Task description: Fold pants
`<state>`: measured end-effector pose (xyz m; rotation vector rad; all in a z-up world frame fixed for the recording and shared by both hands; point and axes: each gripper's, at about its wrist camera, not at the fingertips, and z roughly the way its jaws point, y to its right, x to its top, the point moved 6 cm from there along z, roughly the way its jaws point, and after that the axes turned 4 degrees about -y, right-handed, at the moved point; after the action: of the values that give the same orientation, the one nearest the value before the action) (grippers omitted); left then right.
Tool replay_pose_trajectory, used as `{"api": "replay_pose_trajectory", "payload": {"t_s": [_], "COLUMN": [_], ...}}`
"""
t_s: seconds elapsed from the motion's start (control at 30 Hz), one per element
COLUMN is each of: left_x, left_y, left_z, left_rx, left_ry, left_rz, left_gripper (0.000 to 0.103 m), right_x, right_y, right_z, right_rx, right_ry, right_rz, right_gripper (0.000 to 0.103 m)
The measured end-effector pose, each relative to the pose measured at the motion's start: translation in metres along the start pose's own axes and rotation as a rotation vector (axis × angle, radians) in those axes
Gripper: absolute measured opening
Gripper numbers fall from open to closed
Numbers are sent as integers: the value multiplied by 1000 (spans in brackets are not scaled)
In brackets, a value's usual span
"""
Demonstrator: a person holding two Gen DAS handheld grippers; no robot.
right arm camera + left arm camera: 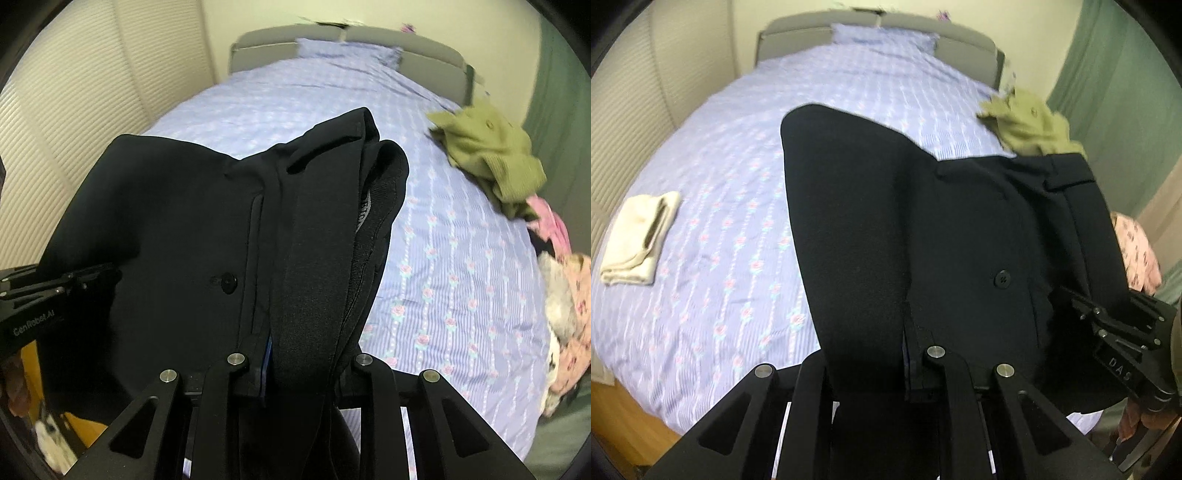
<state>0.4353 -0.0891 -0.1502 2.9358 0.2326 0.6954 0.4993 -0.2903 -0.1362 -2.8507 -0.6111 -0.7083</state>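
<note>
A pair of black pants (923, 229) is held up above a bed with a lilac flowered cover (738, 166). My left gripper (886, 373) is shut on the pants fabric beside a back-pocket button (1003, 277). My right gripper (303, 365) is shut on the waistband end of the pants (221, 221). The right gripper shows at the right edge of the left wrist view (1123, 332). The left gripper shows at the left edge of the right wrist view (48, 295). The fingertips of both are hidden by the cloth.
A folded cream garment (639, 240) lies at the bed's left edge. A crumpled olive-green garment (487, 158) lies at the right side, with pink flowered clothes (569, 306) below it. A grey headboard (424, 48) and pillow are at the far end. A green curtain (1123, 74) hangs on the right.
</note>
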Motion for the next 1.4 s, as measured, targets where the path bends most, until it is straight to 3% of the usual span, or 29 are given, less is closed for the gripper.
{"api": "replay_pose_trajectory", "payload": {"t_s": [0.13, 0.23, 0.43, 0.57, 0.67, 1.0, 1.1, 1.3, 1.4], "left_x": [-11, -18, -17, -10, -7, -13, -2, 21, 46], "left_y": [-28, -59, -134, -187, -223, -338, -351, -424, -452], "left_z": [-26, -43, -65, -78, -85, -98, -94, -89, -75], "left_rx": [-3, 16, -46, -32, -30, 9, -1, -32, -48], "left_ry": [40, 74, 78, 77, 67, 88, 90, 105, 71], "left_rz": [-13, 35, 104, 138, 128, -51, -78, -49, -18], "left_gripper": [14, 14, 14, 14, 14, 14, 14, 14, 14], "right_x": [-3, -1, 1, 9, 21, 63, 78, 118, 135], "right_y": [-35, -66, -154, -203, -244, -345, -365, -400, -435], "right_z": [-16, -20, -11, -4, 2, 20, 30, 63, 81], "right_rx": [-3, -8, -34, -3, 2, 77, 91, 75, 65], "right_ry": [35, 52, 63, 66, 62, 100, 88, 89, 81], "right_rz": [-45, -41, 26, 106, 90, -96, -113, -87, -26], "right_gripper": [24, 24, 24, 24, 24, 24, 24, 24, 24]}}
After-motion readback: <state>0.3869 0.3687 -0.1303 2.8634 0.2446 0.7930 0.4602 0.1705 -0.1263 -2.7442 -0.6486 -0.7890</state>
